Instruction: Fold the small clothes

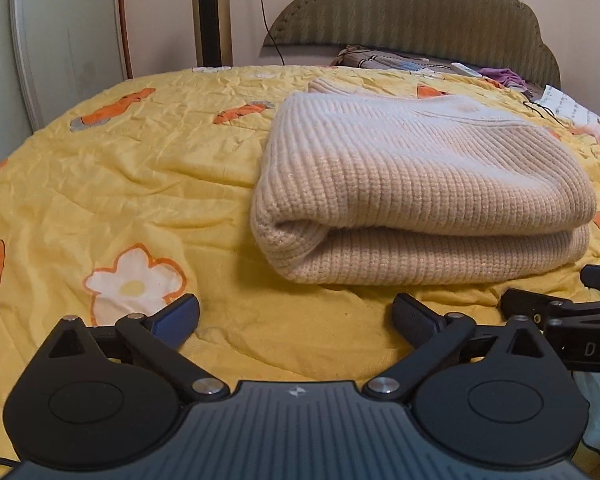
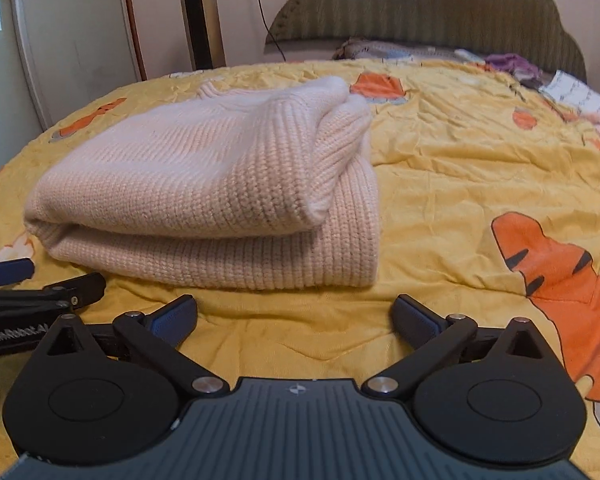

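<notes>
Just in front of the folded sweater (image 1: 412,196), left gripper (image 1: 296,320) and right gripper (image 2: 296,320) are both spread wide & hold nothing. Sweater lies in a neat doubled bundle on the yellow bedspread (image 1: 120,168), so folding looks done; maybe only small tidying is left.

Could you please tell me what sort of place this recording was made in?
Most likely a bedroom: the folded cream knit sweater lies on a bed with a yellow cartoon-print bedspread, backed by a scalloped padded headboard.
</notes>
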Available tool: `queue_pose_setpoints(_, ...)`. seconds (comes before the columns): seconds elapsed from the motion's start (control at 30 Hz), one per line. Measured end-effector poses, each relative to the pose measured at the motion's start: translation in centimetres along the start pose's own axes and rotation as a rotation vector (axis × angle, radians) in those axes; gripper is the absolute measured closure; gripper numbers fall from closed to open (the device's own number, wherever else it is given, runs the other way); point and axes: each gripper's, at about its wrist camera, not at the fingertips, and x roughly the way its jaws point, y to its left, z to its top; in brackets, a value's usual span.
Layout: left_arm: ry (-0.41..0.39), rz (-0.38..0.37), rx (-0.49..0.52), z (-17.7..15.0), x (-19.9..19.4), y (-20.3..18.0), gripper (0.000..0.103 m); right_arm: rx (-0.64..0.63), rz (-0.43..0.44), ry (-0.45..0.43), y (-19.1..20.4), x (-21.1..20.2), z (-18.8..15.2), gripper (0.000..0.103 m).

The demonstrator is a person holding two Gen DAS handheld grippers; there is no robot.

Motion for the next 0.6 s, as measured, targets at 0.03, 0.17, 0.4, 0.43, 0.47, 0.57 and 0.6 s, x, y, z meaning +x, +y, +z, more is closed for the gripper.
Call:
queue_pose_setpoints(0.03,-0.003,0.009,0.002,-0.01,-0.05,-0.18,0.000,-0.010,-0.015,0.000,0.24,0.09,-0.08,0.001)
queue_pose_setpoints(0.17,-0.008,0.015,-0.004,-0.25,-0.28,-0.18,0.000,-0.010,-0.019,-0.003,0.24,0.08,-0.07,0.001)
queue_pose_setpoints(0.4,-0.007,0.008,-0.006,-0.23,-0.28,-0.07,0.000,-0.016,-0.024,0.000,0.29,-0.01,-0.09,0.001)
queue_pose_setpoints(0.43,-0.007,0.007,-0.006,-0.23,-0.27,-0.06,0.000,-0.019,-0.026,0.002,0.28,-0.01,-0.09,0.001)
queue_pose_setpoints(0.47,-0.008,0.006,-0.007,-0.23,-0.28,-0.04,0.000,-0.020,-0.026,0.003,0.31,-0.02,-0.12,0.001)
queue_pose_setpoints(0.57,-0.007,0.006,-0.006,-0.22,-0.29,-0.07,0.000,-0.020,-0.026,0.002,0.34,-0.02,-0.11,0.001)
queue_pose_setpoints(0.6,-0.007,0.006,-0.006,-0.22,-0.30,-0.06,0.000,-0.020,-0.026,0.002,0.34,-0.02,-0.11,0.001)
